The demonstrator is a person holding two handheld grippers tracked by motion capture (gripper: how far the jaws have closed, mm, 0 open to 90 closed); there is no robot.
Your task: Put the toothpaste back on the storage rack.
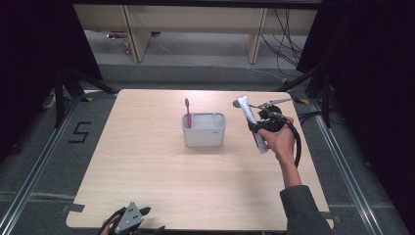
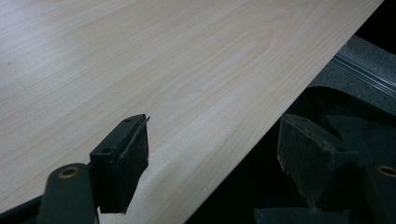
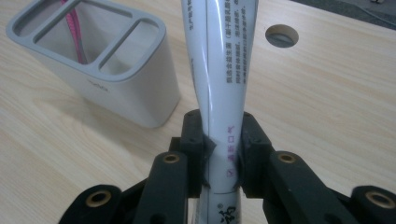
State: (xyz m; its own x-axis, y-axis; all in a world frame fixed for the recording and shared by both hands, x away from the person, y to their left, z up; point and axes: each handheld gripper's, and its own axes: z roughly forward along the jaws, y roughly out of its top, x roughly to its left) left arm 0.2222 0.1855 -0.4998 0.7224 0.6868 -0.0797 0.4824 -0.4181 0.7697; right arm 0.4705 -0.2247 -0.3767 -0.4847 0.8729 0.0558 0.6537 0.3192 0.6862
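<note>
Toothpaste tube (image 3: 219, 70) — lengthwise between fingers (image 3: 195, 140), pointing away.

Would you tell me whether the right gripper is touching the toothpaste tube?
Touching: the right gripper view shows the right gripper with both pads pressed on the toothpaste tube.

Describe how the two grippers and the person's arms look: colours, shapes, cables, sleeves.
Both grippers are black. The left gripper carries a grey three-cornered plate with dark dots on top, and its fingers are blocky wedges with flat pads. The right gripper has brass-coloured rivets at its finger joints, and a thick black cable loops from it. The right forearm wears a dark grey sleeve.
</note>
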